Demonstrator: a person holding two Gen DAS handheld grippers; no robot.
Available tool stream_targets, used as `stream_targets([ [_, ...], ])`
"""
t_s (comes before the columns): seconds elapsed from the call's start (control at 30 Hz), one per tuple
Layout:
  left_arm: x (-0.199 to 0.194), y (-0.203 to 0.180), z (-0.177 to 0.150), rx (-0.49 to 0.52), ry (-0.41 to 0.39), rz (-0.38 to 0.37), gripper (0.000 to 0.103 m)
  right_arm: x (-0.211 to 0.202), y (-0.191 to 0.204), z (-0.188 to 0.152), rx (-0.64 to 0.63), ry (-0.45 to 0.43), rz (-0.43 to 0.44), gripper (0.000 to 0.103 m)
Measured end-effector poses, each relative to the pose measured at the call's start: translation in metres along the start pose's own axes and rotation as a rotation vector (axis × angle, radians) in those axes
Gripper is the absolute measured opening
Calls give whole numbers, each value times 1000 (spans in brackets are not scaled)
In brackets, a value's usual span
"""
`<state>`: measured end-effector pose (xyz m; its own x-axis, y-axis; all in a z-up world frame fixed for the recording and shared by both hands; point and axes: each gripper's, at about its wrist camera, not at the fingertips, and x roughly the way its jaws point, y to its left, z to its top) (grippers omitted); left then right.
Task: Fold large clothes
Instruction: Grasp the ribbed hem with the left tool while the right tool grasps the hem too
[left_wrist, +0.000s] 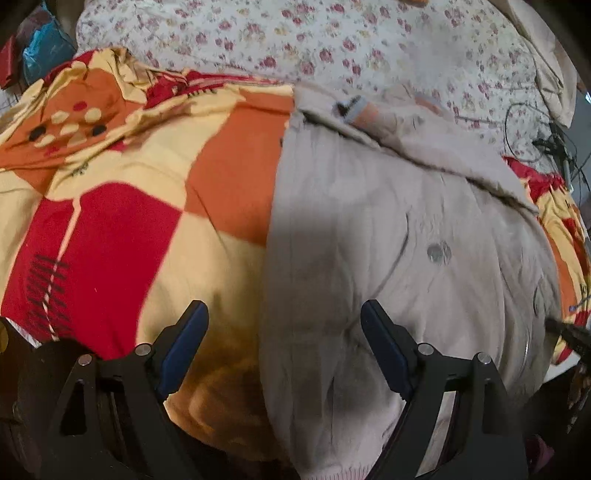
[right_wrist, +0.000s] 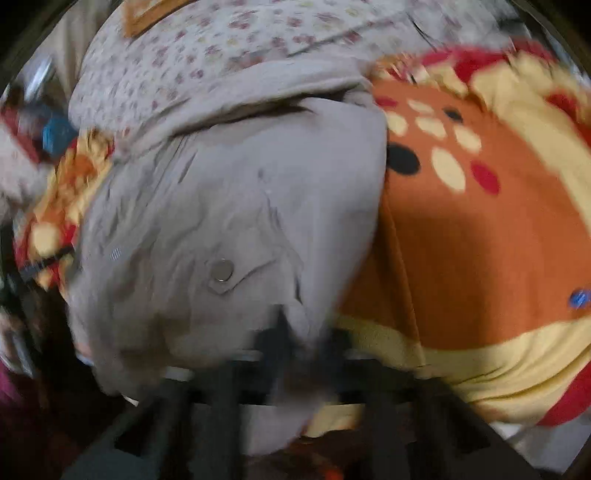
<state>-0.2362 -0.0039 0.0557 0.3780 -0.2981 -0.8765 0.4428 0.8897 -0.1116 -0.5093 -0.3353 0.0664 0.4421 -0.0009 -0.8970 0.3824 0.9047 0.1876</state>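
Note:
A large beige jacket (left_wrist: 399, 236) with a metal snap button (left_wrist: 437, 253) lies on a red, orange and yellow blanket (left_wrist: 140, 206). My left gripper (left_wrist: 284, 314) is open above the jacket's left edge, one finger over the blanket and one over the jacket, holding nothing. In the blurred right wrist view the jacket (right_wrist: 236, 206) fills the left half with its snap (right_wrist: 221, 271) in the middle. My right gripper (right_wrist: 299, 332) is shut on a fold of the jacket's near edge, with cloth bunched between the fingers.
A floral sheet (left_wrist: 314, 40) covers the bed behind the jacket. Black cables (left_wrist: 550, 144) lie at the far right. A blue bag (left_wrist: 44, 51) sits at the far left corner. The patterned blanket (right_wrist: 480, 240) spreads to the right in the right wrist view.

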Motion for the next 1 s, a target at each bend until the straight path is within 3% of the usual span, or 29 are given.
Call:
stream_targets([
  [0.13,-9,1,-13,23,-4,-4,85,-15,-11,3,32,-42,-28,5],
  [0.23,-11,3,-25,36,27,-21,85,-12,-21,-4,83,-14,6,9],
  [0.37,-13,6,-38,38,54,-36,85,-9,-26,-16,163,53,97,56],
  [0.4,-11,7,-41,34,63,-44,85,-9,-24,-21,169,71,140,63],
  [0.53,2,8,-51,9,135,-88,85,6,-7,-36,108,171,181,64],
  [0.63,3,4,-56,19,122,-91,85,18,3,-39,85,220,201,65],
  [0.73,3,3,-59,14,133,-107,85,23,9,-39,75,225,235,70],
  [0.83,4,5,-67,-20,190,-174,85,25,17,-45,42,242,237,75],
  [1.0,9,-5,-73,-1,218,-159,85,32,24,-48,28,262,270,77],
])
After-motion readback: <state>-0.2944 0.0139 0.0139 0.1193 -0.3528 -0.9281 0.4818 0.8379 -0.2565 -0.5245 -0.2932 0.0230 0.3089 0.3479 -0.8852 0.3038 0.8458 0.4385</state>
